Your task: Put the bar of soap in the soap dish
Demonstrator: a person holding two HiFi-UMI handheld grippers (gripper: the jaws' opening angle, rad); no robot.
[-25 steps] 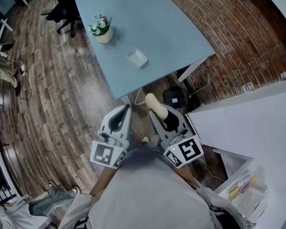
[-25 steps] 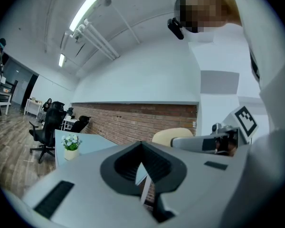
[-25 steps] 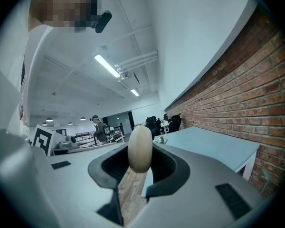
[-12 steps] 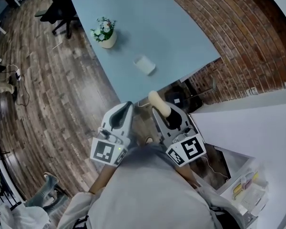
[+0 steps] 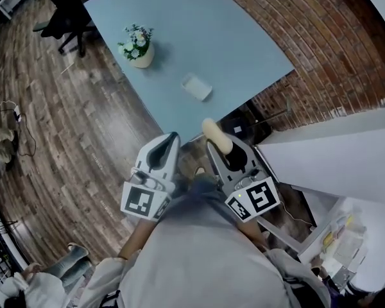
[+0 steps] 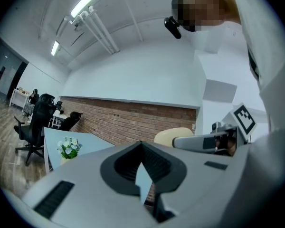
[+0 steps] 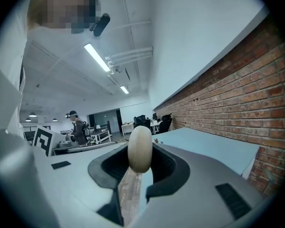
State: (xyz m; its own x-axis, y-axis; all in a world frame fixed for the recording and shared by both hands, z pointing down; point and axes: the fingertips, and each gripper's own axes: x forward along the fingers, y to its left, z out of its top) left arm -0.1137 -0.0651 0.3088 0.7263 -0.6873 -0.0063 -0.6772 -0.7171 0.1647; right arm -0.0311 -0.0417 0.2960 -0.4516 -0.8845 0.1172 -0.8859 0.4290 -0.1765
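Now both grippers point about level, side by side before the person's chest, near the edge of one blue table. The right gripper clamps the single bar of soap on edge between its tips. The left gripper has its jaws together, empty. One soap dish and one flower pot stand on the table, apart.

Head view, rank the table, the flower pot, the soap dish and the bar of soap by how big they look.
Largest: table
Then flower pot
soap dish and bar of soap look alike; the soap is nearer the camera.
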